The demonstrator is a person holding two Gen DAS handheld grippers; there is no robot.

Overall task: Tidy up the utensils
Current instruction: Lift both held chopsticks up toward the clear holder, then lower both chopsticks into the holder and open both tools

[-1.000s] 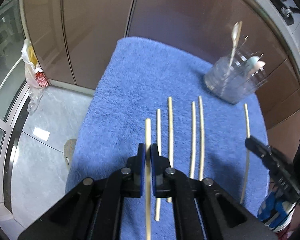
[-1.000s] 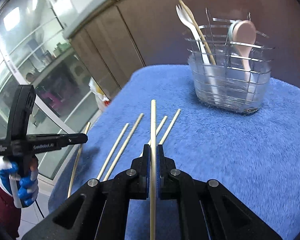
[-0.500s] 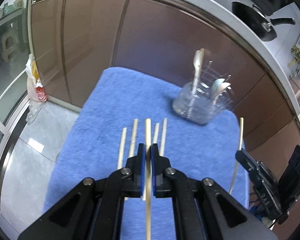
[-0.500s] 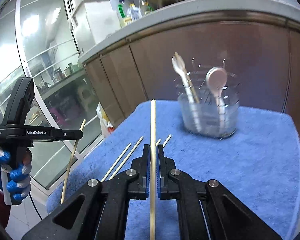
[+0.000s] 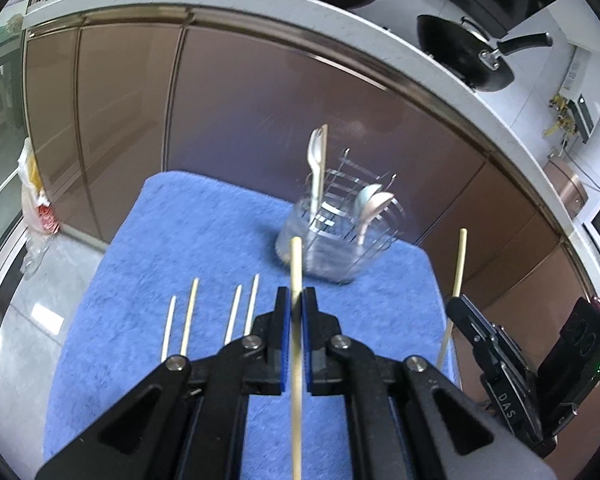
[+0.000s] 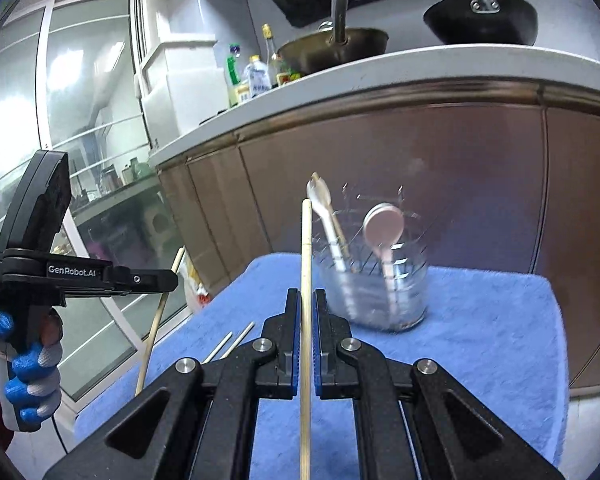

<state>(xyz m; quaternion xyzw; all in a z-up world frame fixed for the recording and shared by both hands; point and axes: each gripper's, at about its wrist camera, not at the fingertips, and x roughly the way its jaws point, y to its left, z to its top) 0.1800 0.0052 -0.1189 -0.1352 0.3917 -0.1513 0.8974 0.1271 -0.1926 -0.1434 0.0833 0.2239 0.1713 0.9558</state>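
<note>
Two grippers each clamp one chopstick: the left gripper [image 5: 296, 300] pinches its chopstick [image 5: 296, 264] at frame centre, the right gripper [image 6: 307, 304] its own chopstick [image 6: 306, 248]. Four loose chopsticks [image 5: 190, 312] lie lower left on the blue towel [image 5: 204, 232]; the utensil holder [image 5: 340, 236] stands centre right.

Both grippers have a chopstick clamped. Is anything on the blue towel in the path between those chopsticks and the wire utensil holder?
Nothing visible blocks it. The left gripper and right gripper each hold a chopstick above the towel; bare towel lies before the holder. Four loose chopsticks lie off to the left.
</note>
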